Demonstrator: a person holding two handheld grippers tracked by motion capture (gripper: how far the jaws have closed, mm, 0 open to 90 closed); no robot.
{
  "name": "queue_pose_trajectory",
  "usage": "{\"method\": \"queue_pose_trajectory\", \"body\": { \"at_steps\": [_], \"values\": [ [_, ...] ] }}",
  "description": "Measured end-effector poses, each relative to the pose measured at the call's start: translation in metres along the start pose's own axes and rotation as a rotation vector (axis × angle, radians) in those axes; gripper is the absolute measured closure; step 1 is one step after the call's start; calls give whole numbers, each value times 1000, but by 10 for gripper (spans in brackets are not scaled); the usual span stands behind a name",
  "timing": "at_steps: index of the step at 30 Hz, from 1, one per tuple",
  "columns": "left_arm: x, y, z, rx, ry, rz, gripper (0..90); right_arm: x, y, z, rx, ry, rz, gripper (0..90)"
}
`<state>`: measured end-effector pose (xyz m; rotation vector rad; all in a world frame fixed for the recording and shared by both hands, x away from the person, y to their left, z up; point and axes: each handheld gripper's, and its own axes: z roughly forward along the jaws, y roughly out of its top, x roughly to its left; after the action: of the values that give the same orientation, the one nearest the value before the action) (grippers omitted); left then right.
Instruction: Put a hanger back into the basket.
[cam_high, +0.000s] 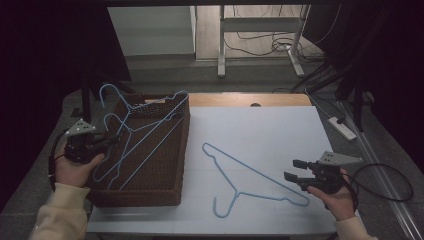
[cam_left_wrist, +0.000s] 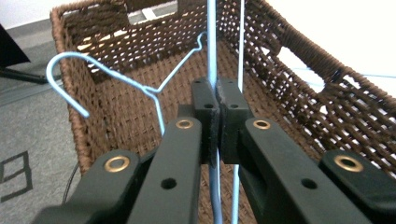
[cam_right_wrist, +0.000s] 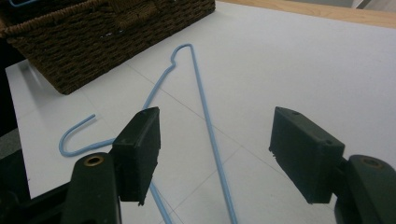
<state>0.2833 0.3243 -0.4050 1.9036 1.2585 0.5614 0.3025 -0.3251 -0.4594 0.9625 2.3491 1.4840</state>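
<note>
The white table (cam_high: 260, 130) carries a brown wicker basket (cam_high: 165, 192) at its left side. Inside the basket, blue wire hangers (cam_high: 145, 127) lean. The left gripper (cam_high: 102, 142) has its jaws closed tight on one hanger wire. Right of the basket, a blue hanger (cam_high: 250, 175) lies flat. Near its right end, the right gripper (cam_high: 295, 170) hovers with jaws wide apart, holding nothing.

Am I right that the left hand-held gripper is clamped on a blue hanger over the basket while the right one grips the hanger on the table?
Not quite: the right hand-held gripper is open above the table hanger, as the right gripper view shows. The left hand-held gripper is indeed clamped on a blue hanger over the basket.
</note>
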Motion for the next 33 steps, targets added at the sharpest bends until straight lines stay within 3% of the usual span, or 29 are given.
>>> {"method": "queue_pose_trajectory", "body": {
  "at_steps": [6, 18, 25, 30, 33],
  "values": [
    [4, -5, 4, 17, 3, -12, 882, 0, 0, 1, 4, 1, -1, 340],
    [0, -11, 24, 93, -5, -2, 882, 0, -1, 1, 8, 1, -2, 340],
    [-2, -16, 42, 174, -13, -21, 880, 0, -1, 1, 13, -2, -2, 339],
    [-3, -17, 50, 222, 0, -26, 878, 0, -1, 2, 17, -3, -2, 339],
    [-3, -17, 55, 276, 19, -29, 871, 0, -2, 2, 18, -4, -4, 339]
  ]
}}
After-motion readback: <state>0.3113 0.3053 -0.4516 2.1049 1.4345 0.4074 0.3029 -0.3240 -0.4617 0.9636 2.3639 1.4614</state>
